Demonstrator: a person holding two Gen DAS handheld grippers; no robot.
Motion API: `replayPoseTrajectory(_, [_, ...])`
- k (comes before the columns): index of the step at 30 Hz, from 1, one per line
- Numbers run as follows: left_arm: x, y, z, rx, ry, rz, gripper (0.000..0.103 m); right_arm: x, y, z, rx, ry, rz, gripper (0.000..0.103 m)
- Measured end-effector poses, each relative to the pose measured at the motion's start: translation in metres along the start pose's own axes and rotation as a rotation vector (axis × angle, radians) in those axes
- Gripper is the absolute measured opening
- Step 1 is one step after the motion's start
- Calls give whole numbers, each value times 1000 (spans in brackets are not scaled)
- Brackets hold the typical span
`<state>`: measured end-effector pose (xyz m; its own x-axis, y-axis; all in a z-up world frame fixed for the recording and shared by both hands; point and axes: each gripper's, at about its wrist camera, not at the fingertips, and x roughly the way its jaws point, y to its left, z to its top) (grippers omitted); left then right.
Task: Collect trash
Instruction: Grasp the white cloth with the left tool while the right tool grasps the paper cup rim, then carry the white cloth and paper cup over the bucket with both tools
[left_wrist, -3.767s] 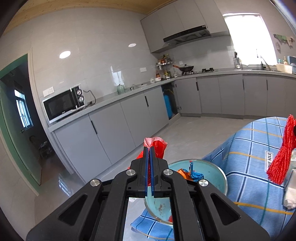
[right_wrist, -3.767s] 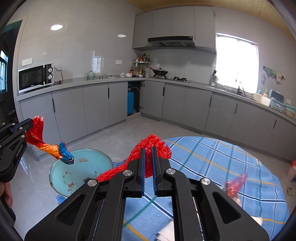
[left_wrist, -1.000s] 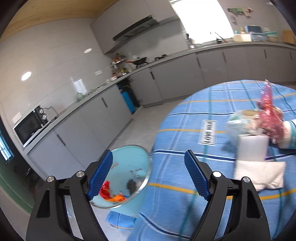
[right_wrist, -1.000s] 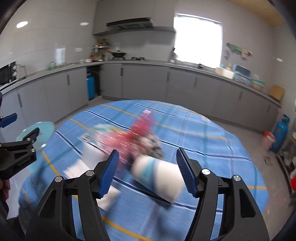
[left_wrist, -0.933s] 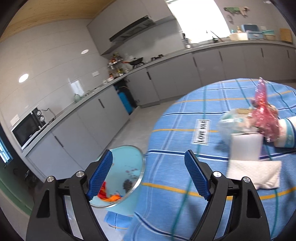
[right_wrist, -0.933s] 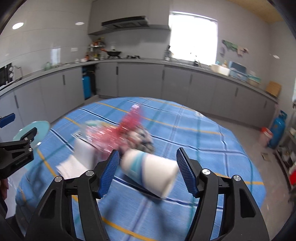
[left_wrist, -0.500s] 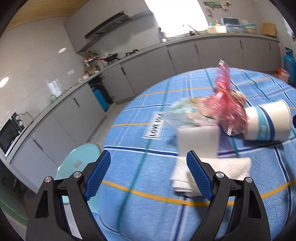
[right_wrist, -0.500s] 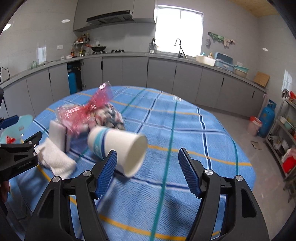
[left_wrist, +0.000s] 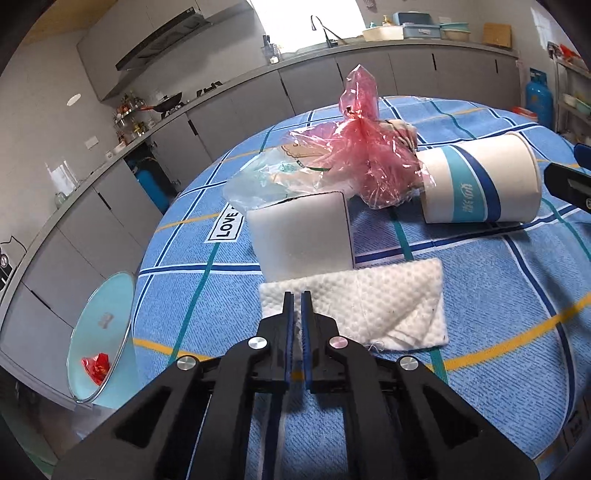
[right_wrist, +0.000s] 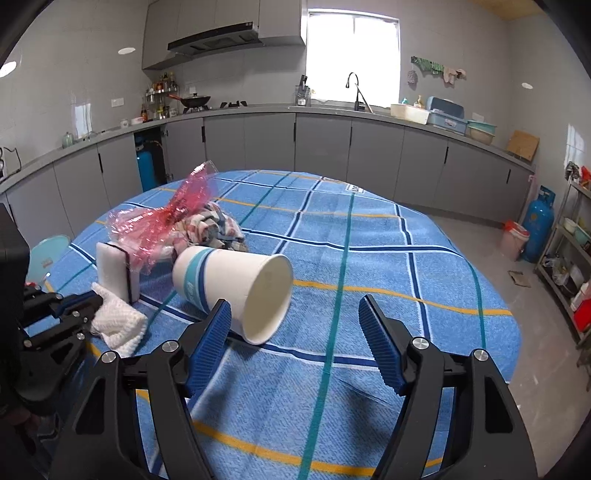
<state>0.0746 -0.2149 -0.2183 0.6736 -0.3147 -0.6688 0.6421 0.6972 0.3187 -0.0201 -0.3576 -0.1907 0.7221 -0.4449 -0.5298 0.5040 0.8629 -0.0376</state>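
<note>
Left tongs (left_wrist: 297, 295) are pressed together on the near edge of the folded white paper towel (left_wrist: 373, 306) on the round blue checked tablecloth (right_wrist: 369, 266). Right tongs (right_wrist: 295, 325) are spread wide, with the tipped-over white paper cup with blue bands (right_wrist: 236, 288) lying at 11 o'clock from them, just past the left finger (right_wrist: 210, 343). At 12 o'clock from the towel stands a white foam block (left_wrist: 301, 236), with the crumpled pink plastic wrap (left_wrist: 365, 155) behind it, and the round light-blue bin (left_wrist: 99, 332) sits at 9 o'clock off the table edge.
</note>
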Motion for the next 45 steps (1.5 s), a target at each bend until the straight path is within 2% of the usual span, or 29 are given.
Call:
replayPoseTrajectory(8, [-35, 16, 11, -28, -83, -6, 3, 4, 8, 6, 7, -8, 25, 71])
replayPoseTrajectory(13, [-62, 27, 17, -16, -174, 100, 3, 10, 10, 7, 18, 7, 38, 70])
replayPoseTrajectory(15, [-68, 33, 19, -29, -190, 121, 3, 11, 11, 7, 17, 11, 48, 68])
replayPoseTrajectory(20, [-76, 47, 22, -63, -200, 140, 3, 18, 11, 4, 18, 46, 73, 42])
replayPoseTrajectory(22, [-77, 50, 23, -70, -202, 149, 3, 19, 12, 3, 8, 52, 80, 21])
replayPoseTrajectory(25, [-78, 57, 23, -82, -202, 156, 3, 16, 15, 2, -11, 49, 89, 11])
replayPoseTrajectory(31, [-88, 66, 23, -95, -227, 201, 3, 0, 21, 3, -57, 3, 67, 3])
replayPoseTrajectory(41, [-103, 85, 20, -120, -266, 297, 3, -30, 32, 16, -123, -93, -6, 3])
replayPoseTrajectory(45, [-106, 94, 20, -141, -270, 315, 3, -39, 36, 23, -127, -118, 6, 3])
